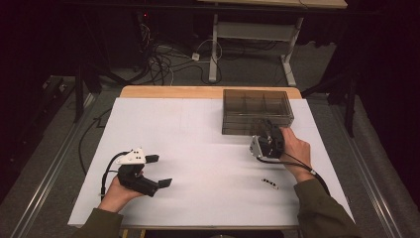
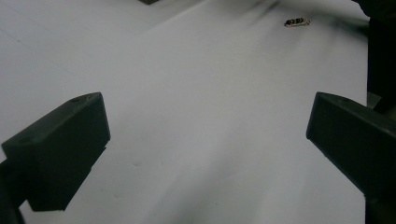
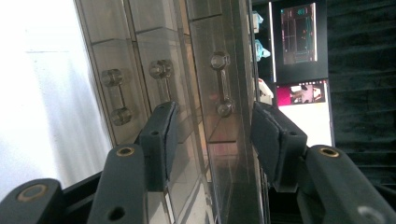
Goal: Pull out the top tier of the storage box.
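A smoky clear drawer box (image 1: 256,111) stands at the table's far right. My right gripper (image 1: 267,131) is held against its front, turned on its side. In the right gripper view the right gripper (image 3: 215,122) has its jaws on either side of the rightmost drawer's clear bar handle (image 3: 222,85), and a gap shows on both sides, so it is open. Two more handles (image 3: 161,77) sit further left. My left gripper (image 1: 159,170) rests at the table's near left, jaws wide open over bare white surface (image 2: 208,135). A small dark and white part (image 1: 270,182) (image 2: 297,22) lies near the front right.
The white table top (image 1: 198,148) has a wooden strip along its far edge. Behind the table, cables (image 1: 163,62) lie on the floor beside a desk frame (image 1: 214,54). Lit screens (image 3: 299,35) show past the box in the right gripper view.
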Demonstrator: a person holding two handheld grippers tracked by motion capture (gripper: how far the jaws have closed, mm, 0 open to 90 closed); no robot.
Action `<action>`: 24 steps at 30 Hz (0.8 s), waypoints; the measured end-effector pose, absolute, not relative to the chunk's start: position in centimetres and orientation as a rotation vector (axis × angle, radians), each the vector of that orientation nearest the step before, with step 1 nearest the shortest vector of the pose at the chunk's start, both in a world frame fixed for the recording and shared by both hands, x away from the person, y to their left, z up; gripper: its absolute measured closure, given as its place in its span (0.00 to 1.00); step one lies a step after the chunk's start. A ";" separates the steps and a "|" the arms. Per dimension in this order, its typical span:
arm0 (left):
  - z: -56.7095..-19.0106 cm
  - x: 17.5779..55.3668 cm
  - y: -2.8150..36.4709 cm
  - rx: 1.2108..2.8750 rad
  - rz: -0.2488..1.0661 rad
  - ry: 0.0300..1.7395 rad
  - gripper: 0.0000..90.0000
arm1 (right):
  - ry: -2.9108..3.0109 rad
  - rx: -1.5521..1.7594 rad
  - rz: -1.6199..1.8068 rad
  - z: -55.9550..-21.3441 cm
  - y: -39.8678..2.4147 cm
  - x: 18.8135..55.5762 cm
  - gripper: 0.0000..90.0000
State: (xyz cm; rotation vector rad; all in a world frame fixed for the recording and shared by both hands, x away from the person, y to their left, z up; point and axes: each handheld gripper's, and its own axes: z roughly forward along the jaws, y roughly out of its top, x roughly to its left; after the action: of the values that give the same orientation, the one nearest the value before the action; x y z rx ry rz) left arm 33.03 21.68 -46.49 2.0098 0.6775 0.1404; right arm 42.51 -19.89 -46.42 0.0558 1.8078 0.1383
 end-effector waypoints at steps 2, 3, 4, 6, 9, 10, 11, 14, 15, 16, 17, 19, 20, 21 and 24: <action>-46.5 33.0 21.7 2.010 0.141 0.678 0.00 | 1.802 0.055 0.135 -46.4 -19.8 42.6 0.61; -46.5 33.0 21.7 2.010 0.141 0.678 0.00 | 1.799 0.055 0.135 -46.4 -19.8 42.6 0.62; -46.5 33.0 21.7 2.010 0.141 0.678 0.00 | 1.798 0.053 0.135 -46.4 -19.7 42.6 0.63; -46.5 33.0 21.7 2.009 0.141 0.679 0.00 | 1.792 0.047 0.134 -46.4 -19.7 42.7 0.65; -46.5 33.0 21.7 2.010 0.141 0.678 0.00 | 1.784 0.047 0.132 -46.4 -19.7 42.8 0.67; -46.5 33.0 21.7 2.010 0.141 0.678 0.00 | 1.782 0.046 0.131 -46.4 -19.6 42.8 0.68; -46.5 33.0 21.7 2.010 0.141 0.678 0.00 | 1.781 0.046 0.132 -46.4 -19.6 42.8 0.69; -46.5 33.0 21.7 2.010 0.141 0.678 0.00 | 1.776 0.035 0.129 -46.4 -19.6 42.9 0.71; -46.5 33.0 21.7 2.010 0.141 0.678 0.00 | 1.776 0.040 0.130 -46.4 -19.6 42.9 0.72; -46.5 33.0 21.7 2.010 0.141 0.678 0.00 | 1.775 0.041 0.129 -46.4 -19.6 42.9 0.73; -46.5 33.0 21.7 2.010 0.142 0.678 0.00 | 1.775 0.038 0.129 -46.4 -19.6 42.9 0.74; -46.5 33.0 21.7 2.010 0.143 0.679 0.00 | 1.771 0.039 0.128 -46.4 -19.5 43.0 0.75; -46.5 33.0 21.7 2.010 0.142 0.679 0.00 | 1.769 0.039 0.127 -46.4 -19.5 43.0 0.76; -46.5 33.0 21.7 2.010 0.142 0.679 0.00 | 1.768 0.039 0.125 -46.4 -19.5 43.0 0.76; -46.5 33.0 21.7 2.010 0.142 0.678 0.00 | 1.770 0.040 0.122 -46.4 -19.5 43.1 0.78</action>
State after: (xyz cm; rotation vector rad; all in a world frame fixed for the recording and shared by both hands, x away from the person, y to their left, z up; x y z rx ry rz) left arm 33.01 21.69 -46.49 2.0099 0.6785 0.1421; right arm 43.07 -19.48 -46.42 0.0400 1.7703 0.1221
